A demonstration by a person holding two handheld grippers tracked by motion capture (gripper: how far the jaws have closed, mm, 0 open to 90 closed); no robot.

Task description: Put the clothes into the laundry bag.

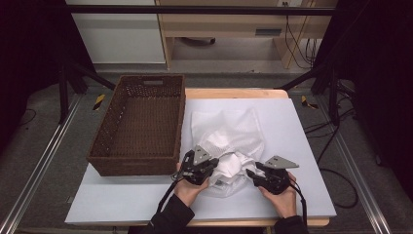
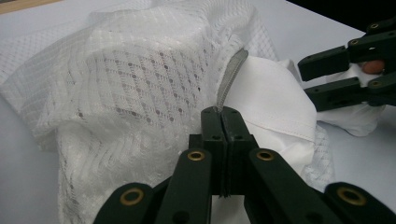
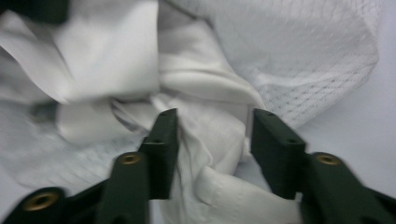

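White garment crumpled on counter, near edge, just right of wicker basket. Left gripper fully closed, pinching a thin mesh edge. Right gripper partly open, jaws straddling a bunched fold of plain cloth, pads not pressing. Garment lies dead ahead of both, long axis running away from the person. Two textures: open diamond mesh outer, smooth stitched woven lining. Soft, floppy, likely to sag when lifted.
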